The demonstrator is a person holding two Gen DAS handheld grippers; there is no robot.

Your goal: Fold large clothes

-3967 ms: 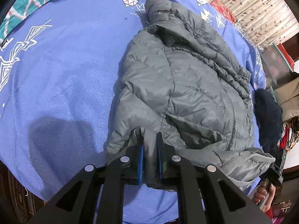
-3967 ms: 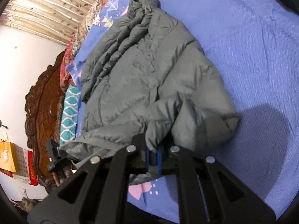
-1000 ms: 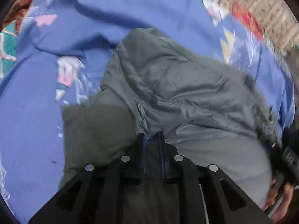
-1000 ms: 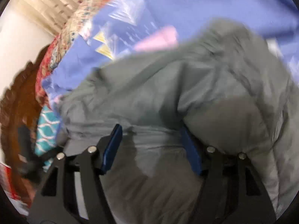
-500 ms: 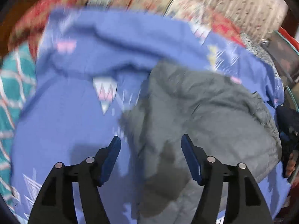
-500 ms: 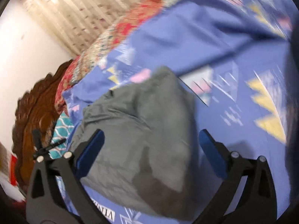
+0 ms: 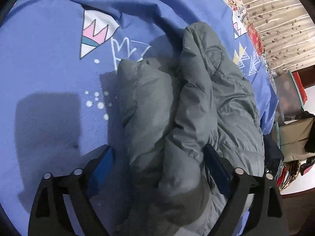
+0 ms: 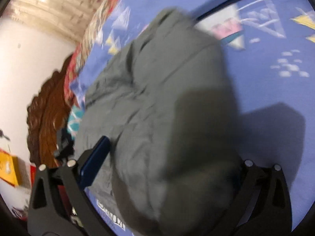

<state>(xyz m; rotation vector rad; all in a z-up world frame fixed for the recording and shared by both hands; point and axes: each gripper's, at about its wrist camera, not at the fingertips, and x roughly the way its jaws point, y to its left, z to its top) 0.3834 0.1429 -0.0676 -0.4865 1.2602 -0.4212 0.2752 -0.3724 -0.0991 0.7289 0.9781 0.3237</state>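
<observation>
A grey puffer jacket (image 7: 196, 102) lies folded into a thick bundle on the blue bedsheet (image 7: 49, 68). My left gripper (image 7: 159, 165) hovers over its near end, jaws opening. The jacket bulges up between the blue pads (image 7: 102, 163), which do not press on it. In the right wrist view the same jacket (image 8: 157, 98) fills the middle, blurred. My right gripper (image 8: 167, 167) stands open wide around the near fold. One blue pad (image 8: 94, 163) shows clear of the fabric; the other finger is hidden behind the jacket.
The patterned blue sheet spreads left of the jacket in the left wrist view. Curtains (image 7: 275, 19) and boxes or bags (image 7: 291, 133) stand beyond the bed's right edge. A carved wooden headboard (image 8: 49, 118) and a white wall (image 8: 29, 59) lie left in the right wrist view.
Both grippers, shut on the jacket's hem earlier, have opened wide and let it go. The jacket's near half now lies folded over the far half, and both grippers have sunk closer.
</observation>
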